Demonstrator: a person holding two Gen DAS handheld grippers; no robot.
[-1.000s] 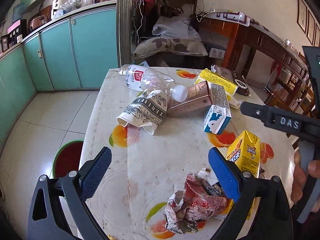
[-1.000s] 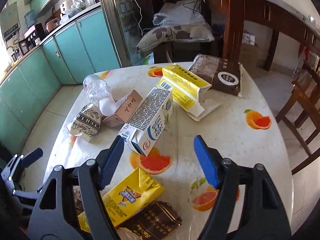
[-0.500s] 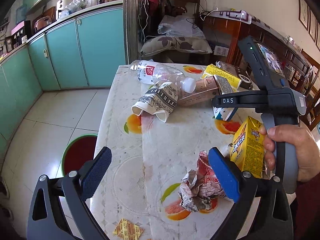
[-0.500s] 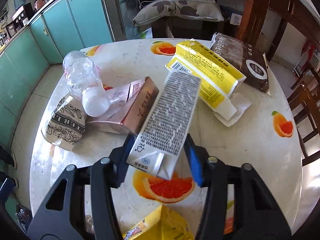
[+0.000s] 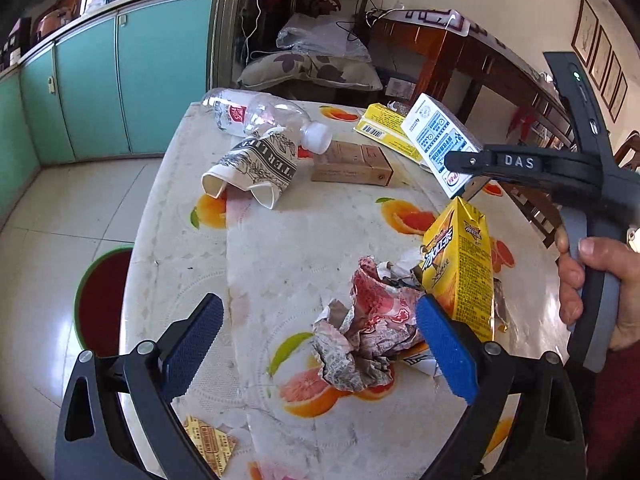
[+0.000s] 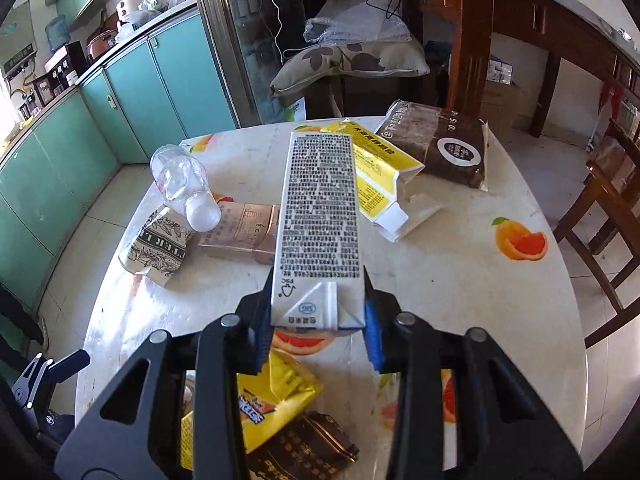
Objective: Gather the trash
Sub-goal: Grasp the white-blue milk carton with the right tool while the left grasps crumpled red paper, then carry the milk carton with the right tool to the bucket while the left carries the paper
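Note:
My right gripper (image 6: 318, 316) is shut on a white milk carton (image 6: 320, 216) and holds it lifted above the round table (image 6: 460, 264); the carton also shows in the left wrist view (image 5: 438, 140). My left gripper (image 5: 320, 344) is open and empty, low over the table's near edge, with a crumpled paper wrapper (image 5: 364, 332) between its blue pads. A yellow juice box (image 5: 460, 268) stands just right of the wrapper. A crushed paper cup (image 5: 256, 168), a clear plastic bottle (image 5: 260, 116) and a tan box (image 5: 352, 164) lie further back.
A red bin with a green rim (image 5: 102, 300) stands on the floor left of the table. A yellow carton (image 6: 380, 172) and a brown packet (image 6: 440, 148) lie at the far side. A wooden chair (image 6: 604, 208) is at the right. Teal cabinets (image 5: 120, 80) line the left wall.
My right gripper closed on the white milk carton and lifted it off the table. My left gripper moved a little nearer the crumpled wrapper and stayed open.

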